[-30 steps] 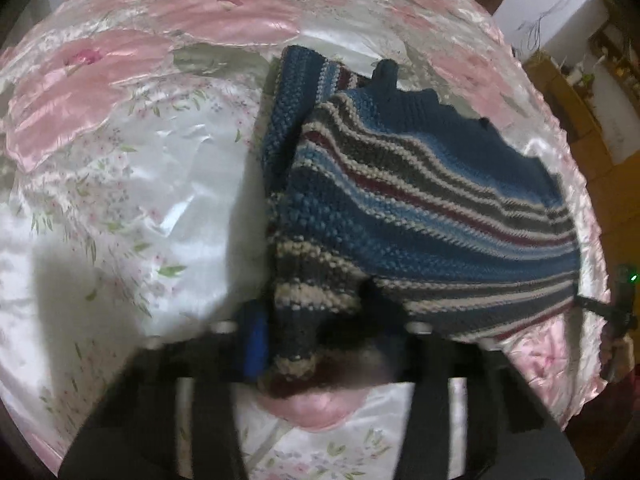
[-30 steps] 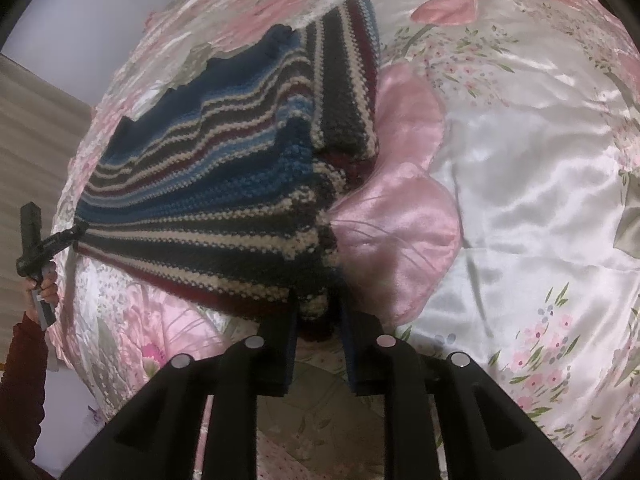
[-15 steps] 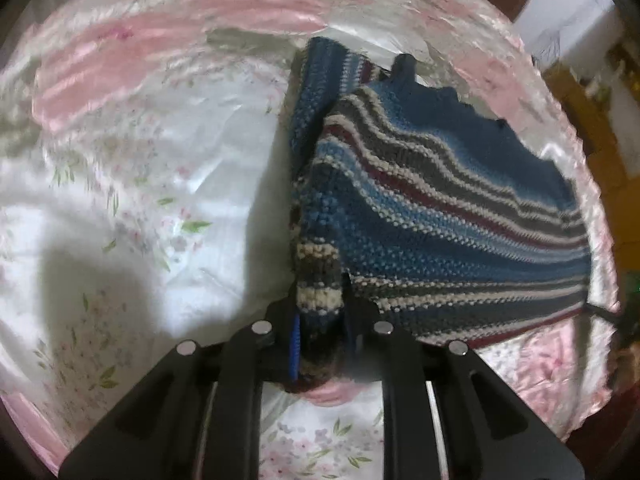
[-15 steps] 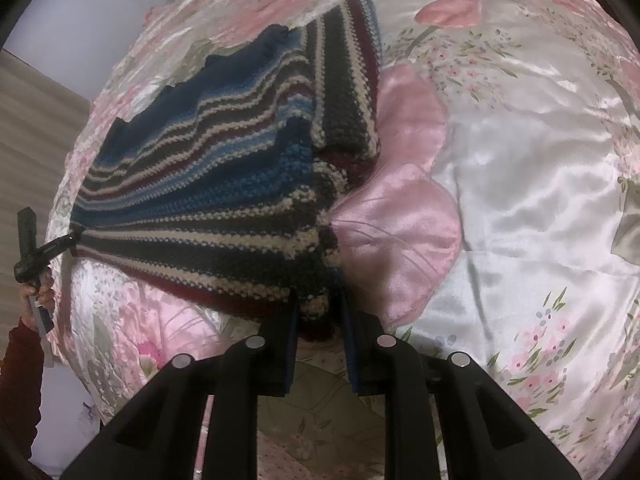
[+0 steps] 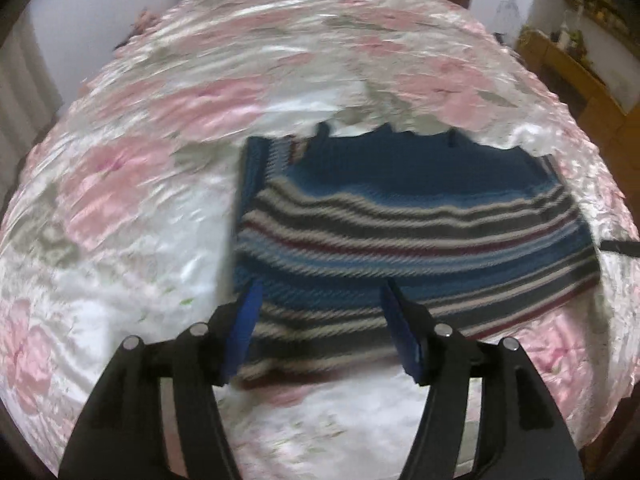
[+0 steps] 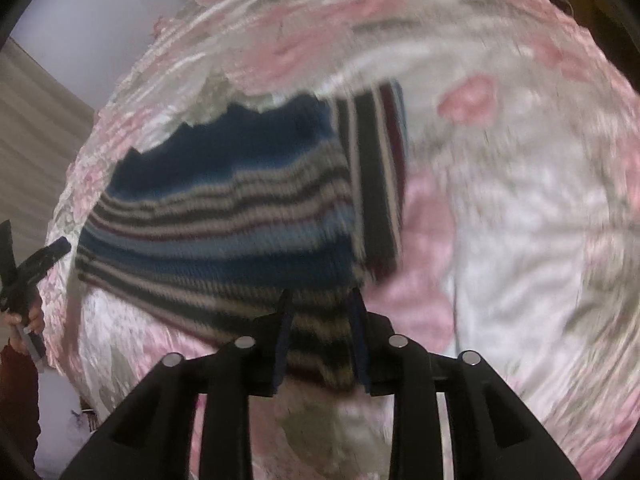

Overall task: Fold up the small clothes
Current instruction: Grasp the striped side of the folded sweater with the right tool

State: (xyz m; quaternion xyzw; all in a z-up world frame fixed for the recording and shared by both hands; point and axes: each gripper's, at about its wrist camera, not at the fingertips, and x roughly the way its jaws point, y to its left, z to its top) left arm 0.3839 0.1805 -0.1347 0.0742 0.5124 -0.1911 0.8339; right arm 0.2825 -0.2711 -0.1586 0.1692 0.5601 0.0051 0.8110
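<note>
Fold laid, both claws let go.
My left claw point(image 5: 320, 328) and right claw point(image 6: 320, 340) gape over the striped sweater point(image 5: 400, 240) on the bed point(image 5: 160, 220); next, regrip for another fold.

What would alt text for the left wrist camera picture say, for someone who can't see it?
A striped knit sweater in blue, grey, cream and maroon lies partly folded on a pink floral satin bedspread. The left gripper hangs over its near edge, blue-padded fingers spread apart with nothing between them. The picture is motion-blurred.
</note>
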